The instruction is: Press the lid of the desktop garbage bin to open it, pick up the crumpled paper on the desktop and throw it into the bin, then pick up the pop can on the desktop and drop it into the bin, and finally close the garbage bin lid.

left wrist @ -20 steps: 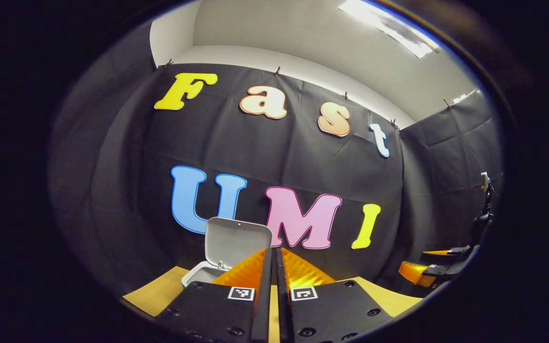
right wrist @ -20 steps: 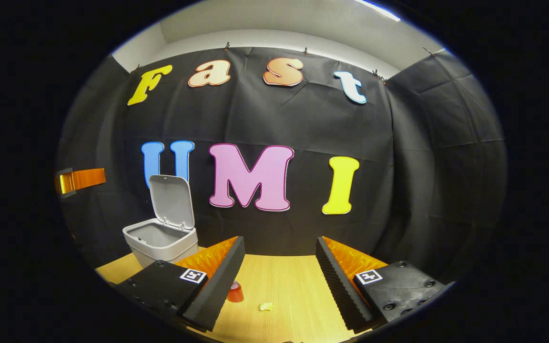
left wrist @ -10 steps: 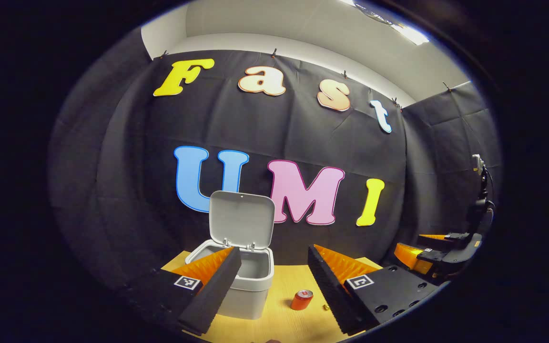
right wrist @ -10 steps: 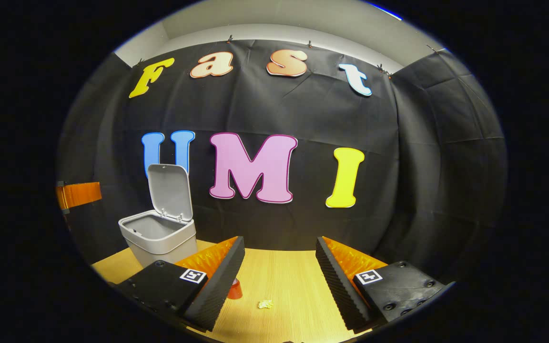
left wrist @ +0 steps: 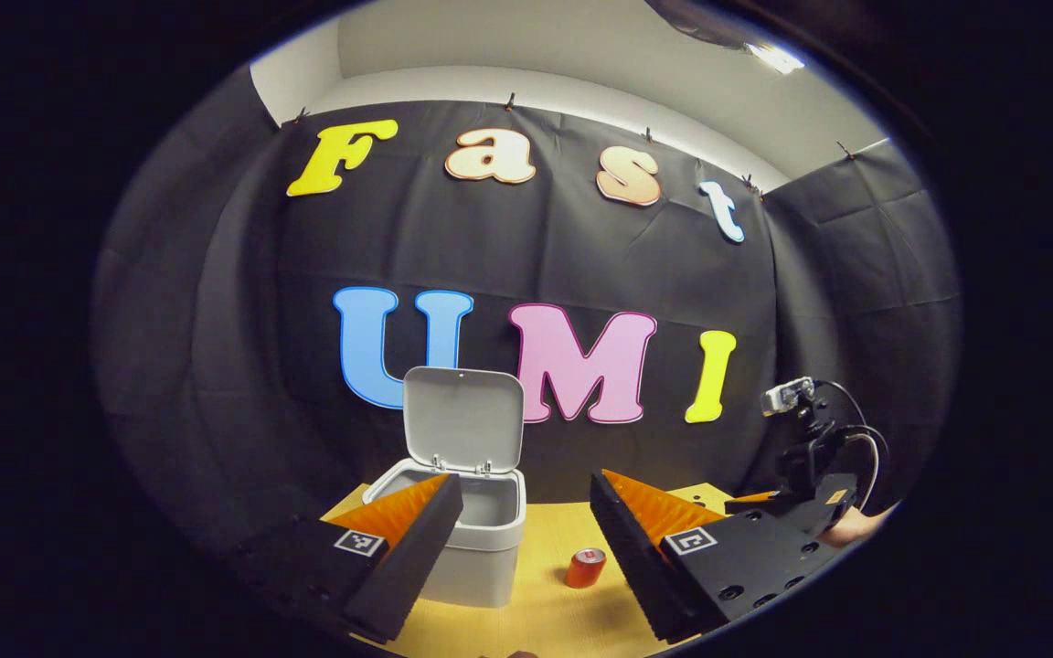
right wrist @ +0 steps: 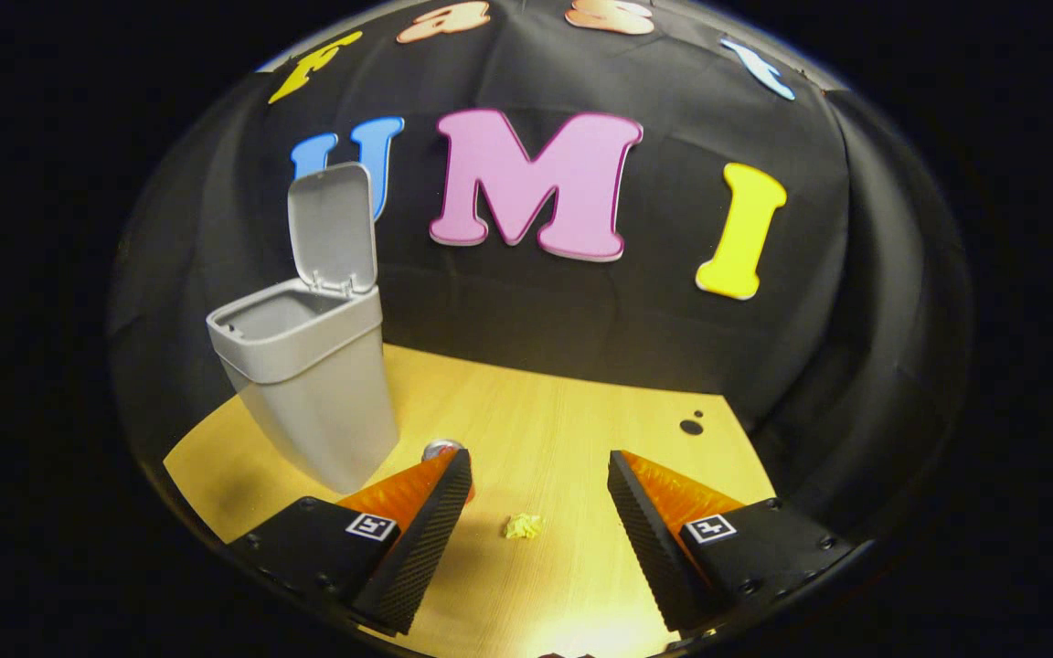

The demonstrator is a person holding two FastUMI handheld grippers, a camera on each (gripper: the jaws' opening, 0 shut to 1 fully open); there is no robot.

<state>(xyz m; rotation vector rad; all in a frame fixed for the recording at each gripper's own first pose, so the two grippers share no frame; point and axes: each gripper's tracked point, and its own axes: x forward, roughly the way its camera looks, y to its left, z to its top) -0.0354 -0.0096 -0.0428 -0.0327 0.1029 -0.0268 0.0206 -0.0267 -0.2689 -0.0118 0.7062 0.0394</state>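
Note:
The grey bin (left wrist: 481,548) stands on the wooden table with its lid (left wrist: 462,420) upright and open. A red pop can (left wrist: 586,567) stands just right of the bin. My left gripper (left wrist: 525,480) is open, held above the table in front of bin and can. In the right gripper view the bin (right wrist: 307,366) is at the left, and the can (right wrist: 442,448) peeks out behind my left finger. The small yellowish crumpled paper (right wrist: 524,525) lies on the table, in line with the gap of my open right gripper (right wrist: 540,457), apart from both fingers.
The right gripper with its cable and a hand (left wrist: 810,484) shows at the far right of the left gripper view. The table (right wrist: 581,411) has two small dark holes (right wrist: 691,427) near its back right. Black cloth walls close the booth behind and at the sides.
My left gripper went from shut to open and now looks lower, at bin and can. The right gripper tilted down toward the table, bringing the paper closer between its fingers.

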